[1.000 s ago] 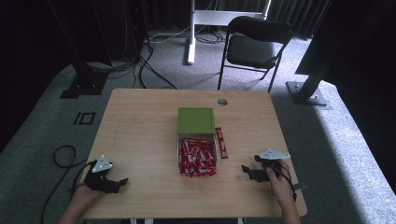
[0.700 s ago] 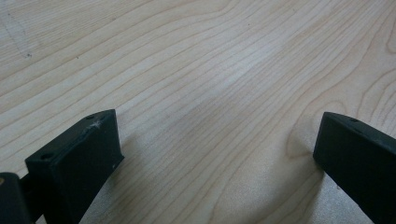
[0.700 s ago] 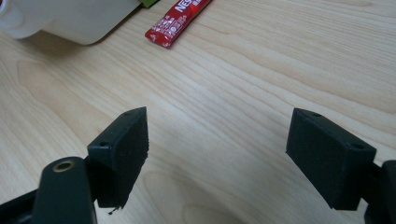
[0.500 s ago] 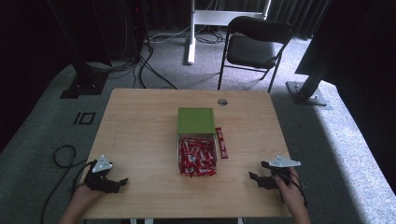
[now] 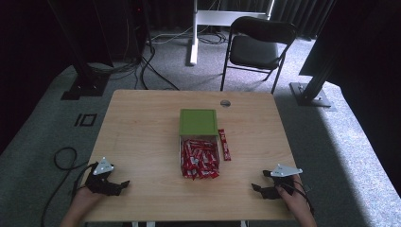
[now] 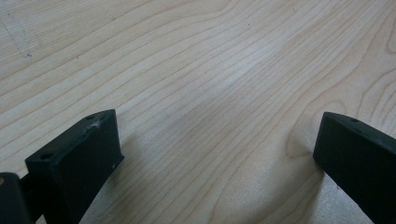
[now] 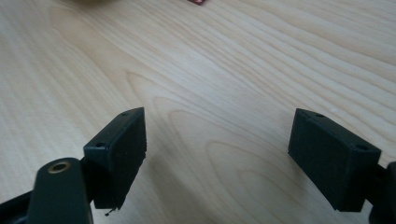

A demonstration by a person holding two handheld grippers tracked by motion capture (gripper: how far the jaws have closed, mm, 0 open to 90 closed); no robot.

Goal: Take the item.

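- The right hand-held gripper (image 5: 259,188) has drawn back toward the desk's (image 5: 142,127) five-o'clock corner, jaws wide, empty.
- The left hand-held gripper (image 5: 124,184) likewise gapes empty at seven o'clock.
- The box of red wrappers (image 5: 199,158) sits centre, untouched; apparently resting between picks.

one green box (image 5: 198,121), one loose red bar (image 5: 224,144) beside it, one heap of red bars (image 5: 199,158), two tongs, one chair (image 5: 257,47).
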